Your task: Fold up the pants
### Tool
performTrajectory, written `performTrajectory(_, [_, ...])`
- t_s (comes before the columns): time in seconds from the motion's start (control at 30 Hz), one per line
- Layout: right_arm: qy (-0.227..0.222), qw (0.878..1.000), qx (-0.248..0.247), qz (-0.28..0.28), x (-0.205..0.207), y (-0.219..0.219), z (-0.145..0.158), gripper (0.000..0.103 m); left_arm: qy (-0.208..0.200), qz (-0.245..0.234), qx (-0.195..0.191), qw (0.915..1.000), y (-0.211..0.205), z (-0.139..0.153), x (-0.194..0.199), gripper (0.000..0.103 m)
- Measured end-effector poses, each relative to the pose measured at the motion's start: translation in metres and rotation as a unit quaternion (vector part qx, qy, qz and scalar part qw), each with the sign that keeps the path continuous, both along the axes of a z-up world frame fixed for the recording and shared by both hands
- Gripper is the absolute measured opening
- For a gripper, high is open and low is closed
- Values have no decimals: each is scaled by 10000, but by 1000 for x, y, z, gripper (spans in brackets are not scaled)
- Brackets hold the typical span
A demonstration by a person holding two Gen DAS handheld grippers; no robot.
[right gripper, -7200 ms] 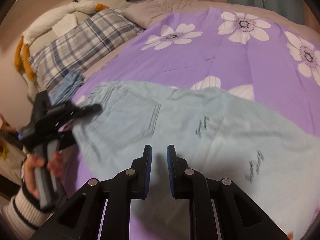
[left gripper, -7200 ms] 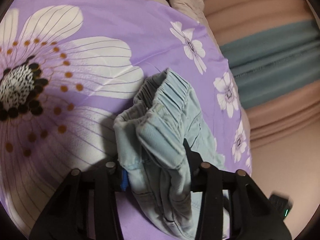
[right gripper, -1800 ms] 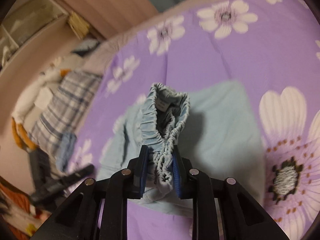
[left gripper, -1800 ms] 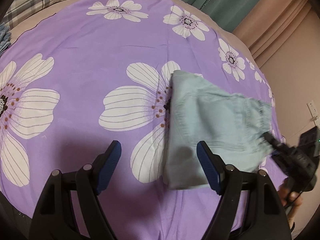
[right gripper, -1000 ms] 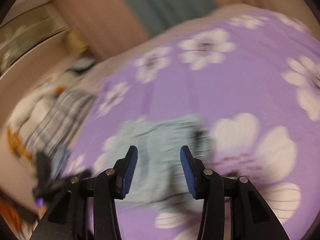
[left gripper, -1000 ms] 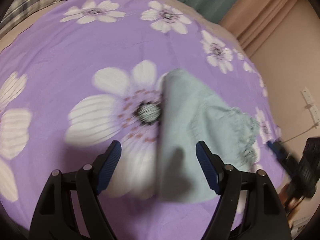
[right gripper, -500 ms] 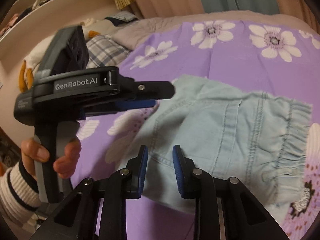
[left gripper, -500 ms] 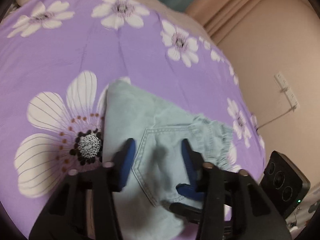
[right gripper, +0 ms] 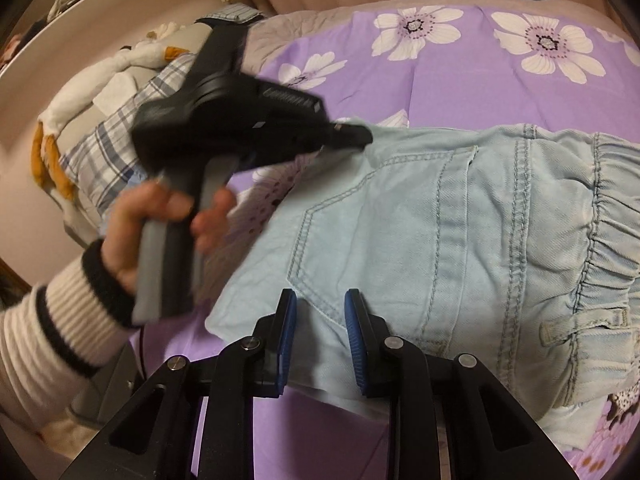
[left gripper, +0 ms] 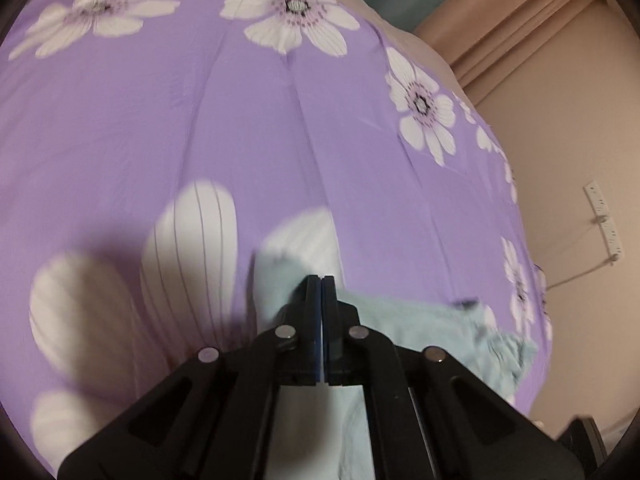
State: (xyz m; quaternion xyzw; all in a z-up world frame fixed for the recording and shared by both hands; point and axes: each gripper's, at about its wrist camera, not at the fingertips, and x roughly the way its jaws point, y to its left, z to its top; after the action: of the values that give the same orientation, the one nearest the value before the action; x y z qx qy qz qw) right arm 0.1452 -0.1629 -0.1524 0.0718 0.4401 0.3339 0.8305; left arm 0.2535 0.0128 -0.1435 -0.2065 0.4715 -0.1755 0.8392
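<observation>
The light blue denim pants (right gripper: 460, 232) lie folded on the purple flowered bedspread (right gripper: 460, 80), back pocket up, elastic waistband to the right. My left gripper (left gripper: 322, 280) is shut with its tips at the far left corner of the pants (left gripper: 420, 332); whether cloth is between the pads is hidden. It also shows in the right wrist view (right gripper: 360, 136), held by a hand. My right gripper (right gripper: 320, 304) is open, just above the near edge of the pants.
Plaid pillows (right gripper: 116, 136) and a white plush toy (right gripper: 80, 92) lie at the bed's left end. Curtains (left gripper: 500, 20) and a beige wall with an outlet (left gripper: 604, 220) stand beyond the bed's right edge.
The left gripper has closed and dropped to the far corner of the pants. The right gripper has opened a little wider and moved closer to the near edge.
</observation>
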Motion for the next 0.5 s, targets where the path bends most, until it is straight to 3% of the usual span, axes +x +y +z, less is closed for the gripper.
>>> performTrajectory(0.1, [27, 10000, -2, -41, 2, 0, 0, 28, 133, 242, -35, 9996, 12, 4, 11, 1])
performTrajectory(0.17, [36, 10000, -11, -52, 3, -1, 2, 28, 10, 216, -45, 9998, 17, 15, 0, 4])
performTrajectory(0.23, [36, 10000, 28, -69, 2, -2, 6, 28, -144, 22, 85, 9999, 17, 24, -19, 9])
performTrajectory(0.37, [-59, 9991, 316, -276, 0, -15, 18, 28, -231, -327, -15, 9992, 20, 28, -69, 18])
performTrajectory(0.5, [-37, 9990, -47, -438, -1, -15, 16, 28, -15, -754, 38, 9971, 9, 7, -122, 18])
